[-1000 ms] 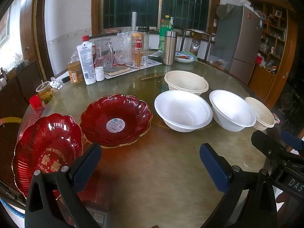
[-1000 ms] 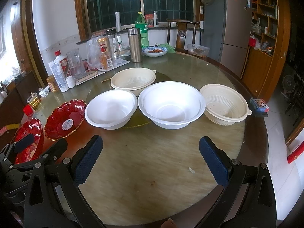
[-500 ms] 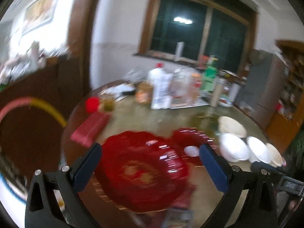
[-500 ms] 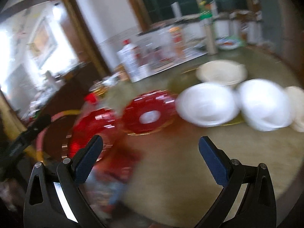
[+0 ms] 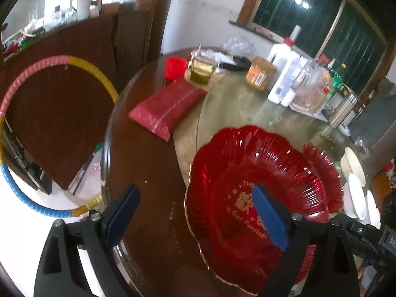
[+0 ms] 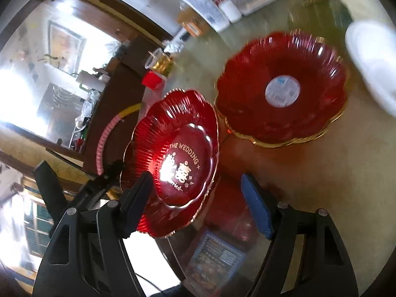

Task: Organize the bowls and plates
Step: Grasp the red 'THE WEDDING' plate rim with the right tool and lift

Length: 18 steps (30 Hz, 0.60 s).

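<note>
Wedding plate (image 5: 235, 173): lay under the right finger of the left gripper (image 5: 195, 217).
Left fingers: wide apart, gripping nothing.
Right gripper (image 6: 198, 203): fingers apart, plate rim between them.

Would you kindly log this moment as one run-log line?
left gripper: open, at wedding plate rim | right gripper: open, straddling same plate | stickered plate: beside it | nothing grasped

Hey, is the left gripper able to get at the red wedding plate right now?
Probably yes. The left gripper is open, one finger already over the wedding plate near the plate's left rim. Nothing lies between them; the sticker plate sits apart.
</note>
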Each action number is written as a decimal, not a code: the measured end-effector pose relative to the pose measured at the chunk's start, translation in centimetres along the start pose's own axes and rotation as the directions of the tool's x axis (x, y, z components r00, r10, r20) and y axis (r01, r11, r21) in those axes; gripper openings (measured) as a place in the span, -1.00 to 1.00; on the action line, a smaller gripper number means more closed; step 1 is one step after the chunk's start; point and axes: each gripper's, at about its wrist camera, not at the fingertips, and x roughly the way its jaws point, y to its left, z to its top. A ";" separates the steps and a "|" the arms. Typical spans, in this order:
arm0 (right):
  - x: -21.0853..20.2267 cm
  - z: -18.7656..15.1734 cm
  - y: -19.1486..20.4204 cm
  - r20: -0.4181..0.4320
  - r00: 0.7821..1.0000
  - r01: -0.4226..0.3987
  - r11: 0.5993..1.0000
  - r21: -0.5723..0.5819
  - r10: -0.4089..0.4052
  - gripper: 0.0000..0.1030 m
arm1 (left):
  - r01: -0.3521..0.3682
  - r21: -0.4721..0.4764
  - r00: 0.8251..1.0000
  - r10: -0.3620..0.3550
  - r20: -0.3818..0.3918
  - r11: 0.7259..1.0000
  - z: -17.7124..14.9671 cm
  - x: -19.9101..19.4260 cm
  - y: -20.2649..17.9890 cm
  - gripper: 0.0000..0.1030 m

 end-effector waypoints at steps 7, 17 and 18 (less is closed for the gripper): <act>1.4 0.1 -0.9 -0.022 0.997 0.076 0.996 0.038 -0.075 -0.73 | -0.009 0.010 0.998 0.010 -0.067 1.000 -0.2 2.3 0.2 -0.74; -0.8 0.9 1.7 0.080 0.995 0.069 0.996 -0.057 -0.065 -0.74 | -0.010 0.024 0.998 0.008 0.069 1.000 1.3 -1.6 0.0 -0.75; -0.4 0.9 1.7 0.078 0.995 0.070 0.996 -0.057 -0.065 -0.74 | -0.015 0.021 0.998 0.013 0.063 1.000 1.3 -1.3 0.1 -0.75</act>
